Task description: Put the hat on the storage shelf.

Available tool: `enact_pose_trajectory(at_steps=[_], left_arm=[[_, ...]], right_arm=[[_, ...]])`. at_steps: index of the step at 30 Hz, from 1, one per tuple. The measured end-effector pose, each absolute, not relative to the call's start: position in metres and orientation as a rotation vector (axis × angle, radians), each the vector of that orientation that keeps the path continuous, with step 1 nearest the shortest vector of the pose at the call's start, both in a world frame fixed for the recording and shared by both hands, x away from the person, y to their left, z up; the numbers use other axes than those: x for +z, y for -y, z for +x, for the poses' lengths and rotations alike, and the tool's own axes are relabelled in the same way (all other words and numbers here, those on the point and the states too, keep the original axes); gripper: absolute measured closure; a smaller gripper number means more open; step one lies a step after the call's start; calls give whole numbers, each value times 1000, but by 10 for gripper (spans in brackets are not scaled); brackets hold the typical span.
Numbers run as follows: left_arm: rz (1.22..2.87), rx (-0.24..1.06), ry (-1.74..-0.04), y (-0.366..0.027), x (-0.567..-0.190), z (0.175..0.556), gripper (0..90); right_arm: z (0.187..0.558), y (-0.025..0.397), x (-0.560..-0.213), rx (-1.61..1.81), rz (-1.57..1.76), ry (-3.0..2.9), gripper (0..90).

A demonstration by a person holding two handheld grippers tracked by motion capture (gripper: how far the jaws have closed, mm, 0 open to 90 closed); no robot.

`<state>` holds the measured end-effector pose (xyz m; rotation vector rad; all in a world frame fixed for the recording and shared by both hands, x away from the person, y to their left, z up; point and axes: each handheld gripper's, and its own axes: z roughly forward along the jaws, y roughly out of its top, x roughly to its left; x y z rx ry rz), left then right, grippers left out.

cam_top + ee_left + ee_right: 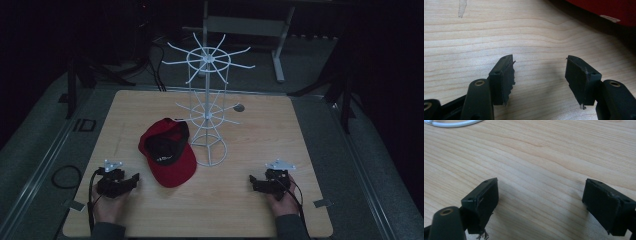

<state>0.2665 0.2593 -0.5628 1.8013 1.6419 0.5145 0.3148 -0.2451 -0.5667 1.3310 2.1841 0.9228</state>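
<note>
Nothing of the work appears to be done yet: the red cap (167, 151) is seen lying crown-down on the wooden table (250, 200), just beside the base of the white wire rack (209, 100) and possibly touching it, and no hook of the rack is occupied. Hanging the cap on the rack is judged to be what remains, so the whole job is left. The left gripper (134, 181) is rested on the table near the cap's brim, its jaws spread with only bare wood between them; the right gripper (253, 182) is set well apart from the cap, its jaws likewise spread over bare wood. In the high view the full layout is given, whereas in the left gripper view a red edge of the cap (604, 10) is caught at the top right, and in the right gripper view a curve of the rack's base ring (454, 123) is shown.
</note>
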Motion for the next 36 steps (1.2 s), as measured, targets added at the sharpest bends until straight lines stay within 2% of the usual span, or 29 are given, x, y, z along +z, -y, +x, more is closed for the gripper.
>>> enact_pose_trajectory(at_steps=[15,36], left_arm=[[1718,420,-1642,-270,-558,262,440],[1708,372,-1429,-265,-517,240,444]], right_arm=[[315,245,-567,923,1331,-2184,134],[315,245,-567,922,1330,-2184,134]])
